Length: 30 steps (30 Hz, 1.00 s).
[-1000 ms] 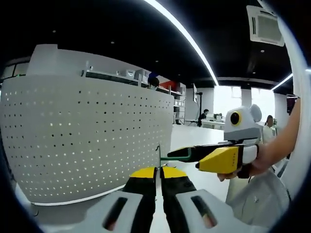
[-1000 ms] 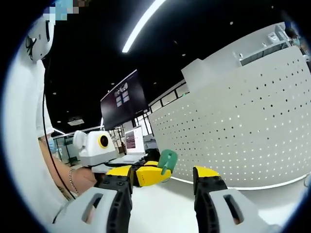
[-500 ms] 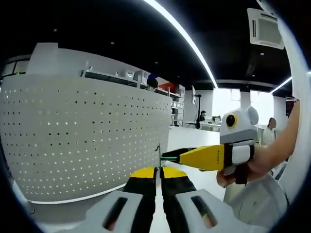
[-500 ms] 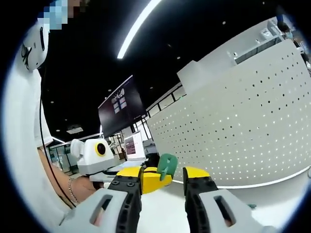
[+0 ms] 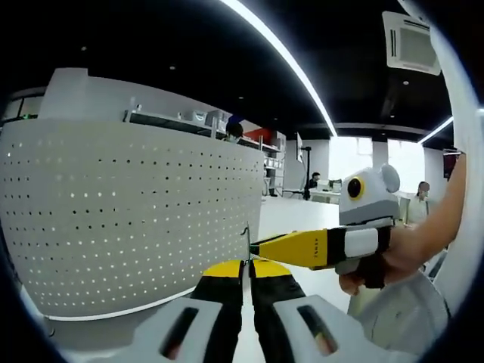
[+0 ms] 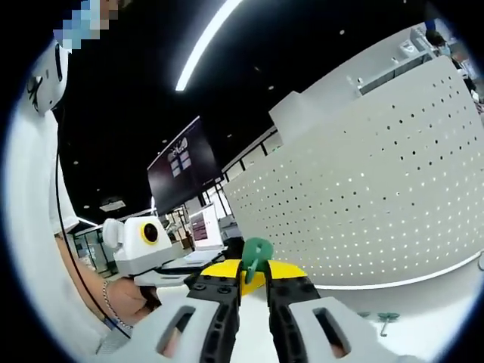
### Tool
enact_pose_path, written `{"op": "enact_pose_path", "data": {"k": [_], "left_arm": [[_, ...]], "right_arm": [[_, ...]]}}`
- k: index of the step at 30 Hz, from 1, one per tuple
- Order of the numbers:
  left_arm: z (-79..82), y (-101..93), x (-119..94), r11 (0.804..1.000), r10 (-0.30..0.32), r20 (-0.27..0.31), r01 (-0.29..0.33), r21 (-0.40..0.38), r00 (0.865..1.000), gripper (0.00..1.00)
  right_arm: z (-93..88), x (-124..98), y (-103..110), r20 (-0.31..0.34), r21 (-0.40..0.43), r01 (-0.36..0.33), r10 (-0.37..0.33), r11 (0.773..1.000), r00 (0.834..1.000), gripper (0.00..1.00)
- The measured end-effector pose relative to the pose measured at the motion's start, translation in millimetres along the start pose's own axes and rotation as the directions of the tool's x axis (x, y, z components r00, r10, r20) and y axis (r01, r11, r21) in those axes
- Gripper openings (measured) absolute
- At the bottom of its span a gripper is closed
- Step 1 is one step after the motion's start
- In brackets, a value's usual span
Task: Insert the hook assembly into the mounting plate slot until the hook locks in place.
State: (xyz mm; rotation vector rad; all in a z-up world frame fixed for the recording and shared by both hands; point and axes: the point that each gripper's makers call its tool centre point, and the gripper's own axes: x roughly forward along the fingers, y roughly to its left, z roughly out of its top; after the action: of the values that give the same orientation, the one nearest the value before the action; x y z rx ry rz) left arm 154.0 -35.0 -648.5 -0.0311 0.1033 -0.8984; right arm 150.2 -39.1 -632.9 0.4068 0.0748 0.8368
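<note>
Left gripper (image 5: 247,266) pinches a thin dark metal plate (image 5: 246,240) edge-up, while right gripper (image 6: 253,278), jaws squeezed on the green plastic hook (image 6: 256,252), lines it up for insertion.

Green hook (image 6: 255,255) lower part hidden between jaws.

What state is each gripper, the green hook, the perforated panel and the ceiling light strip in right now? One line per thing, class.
Left gripper: jaws shut on a thin plate edge.
Right gripper: jaws closed on the green hook.
Green hook: held upright between both grippers' tips.
Perforated panel: standing upright, nothing hung on it.
Ceiling light strip: lit.
</note>
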Motion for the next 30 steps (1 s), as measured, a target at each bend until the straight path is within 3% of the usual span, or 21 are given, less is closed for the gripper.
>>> {"op": "enact_pose_path", "data": {"k": [8,11,14,15,17,20,30], "left_arm": [[-0.8,1.4,0.4,1.0,0.015,-0.003,-0.015,0.003,1.0,0.02],[-0.9,0.9,0.8,1.0,0.019,-0.001,-0.019,0.005,1.0,0.03],[-1.4,1.1,2.3,1.0,0.027,-0.001,-0.027,0.0,1.0,0.03],[-2.0,1.4,2.6,1.0,0.029,-0.005,-0.029,-0.004,1.0,0.03],[-1.7,2.6,2.1,0.999,0.037,-0.005,-0.037,-0.002,0.999,0.02],[-2.1,3.2,1.3,0.999,0.043,-0.01,-0.043,0.01,0.999,0.02],[-2.7,4.6,1.3,0.998,0.054,-0.015,-0.053,0.036,0.998,0.02]], "right_arm": [[0.2,2.1,-0.7,0.006,0.042,0.015,-0.015,0.999,1.0,0.04],[2.7,3.2,-5.9,0.029,0.13,0.059,-0.063,0.99,0.998,0.02],[3.8,3.5,-7.1,0.041,0.129,0.062,-0.067,0.99,0.997,0.02],[2.3,3.8,-8.4,0.034,0.167,0.074,-0.08,0.983,0.996,0.02],[2.6,5.1,-7.0,0.024,0.122,0.072,-0.075,0.99,0.997,0.02],[0.4,4.8,-7.9,0.012,0.18,0.076,-0.079,0.981,0.997,0.02],[-3.6,4.6,-8.7,0.004,0.18,0.085,-0.087,0.98,0.996,0.02]]}}
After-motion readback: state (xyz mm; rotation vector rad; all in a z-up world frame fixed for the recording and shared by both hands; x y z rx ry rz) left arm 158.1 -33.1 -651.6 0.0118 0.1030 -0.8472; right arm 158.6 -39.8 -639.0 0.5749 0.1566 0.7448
